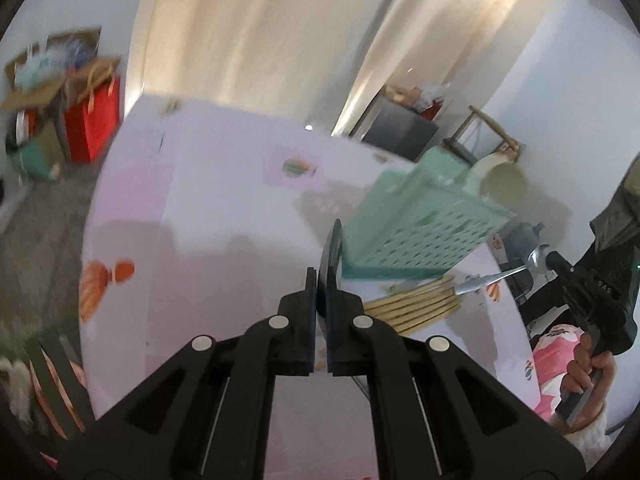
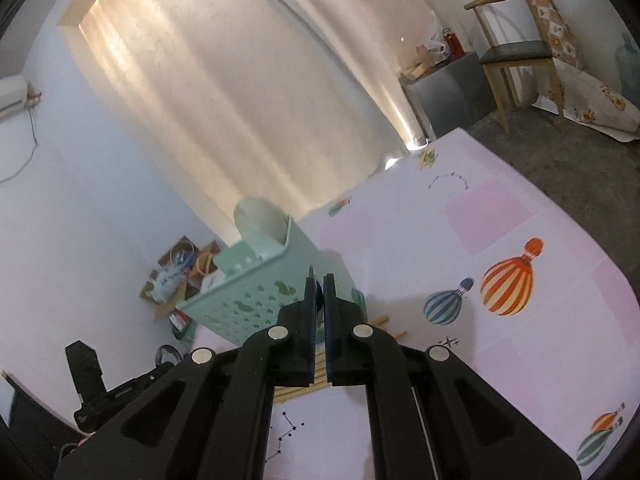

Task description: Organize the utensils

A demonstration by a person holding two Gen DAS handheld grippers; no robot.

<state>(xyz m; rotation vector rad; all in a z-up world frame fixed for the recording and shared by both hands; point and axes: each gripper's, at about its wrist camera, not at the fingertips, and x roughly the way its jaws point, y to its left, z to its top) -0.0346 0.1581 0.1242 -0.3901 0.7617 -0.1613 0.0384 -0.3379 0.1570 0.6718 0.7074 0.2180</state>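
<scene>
Left wrist view | left gripper [image 1: 322,280] clamps a thin dark utensil [image 1: 334,248] | right gripper [image 1: 554,260] pinches a spoon [image 1: 500,278], stiff, light, slippery, best held mid-handle | chopsticks [image 1: 412,304] lie near the green basket [image 1: 420,236], right of centre

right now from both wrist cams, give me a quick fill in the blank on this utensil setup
1. The slotted plastic basket on the table is mint ___ in colour.
2. A bundle of wooden ___ lies on the table beside the basket.
3. The right gripper is shut on a metal ___.
4. The left gripper is ___ on a thin dark utensil.

Missing words: green; chopsticks; spoon; shut.
</scene>
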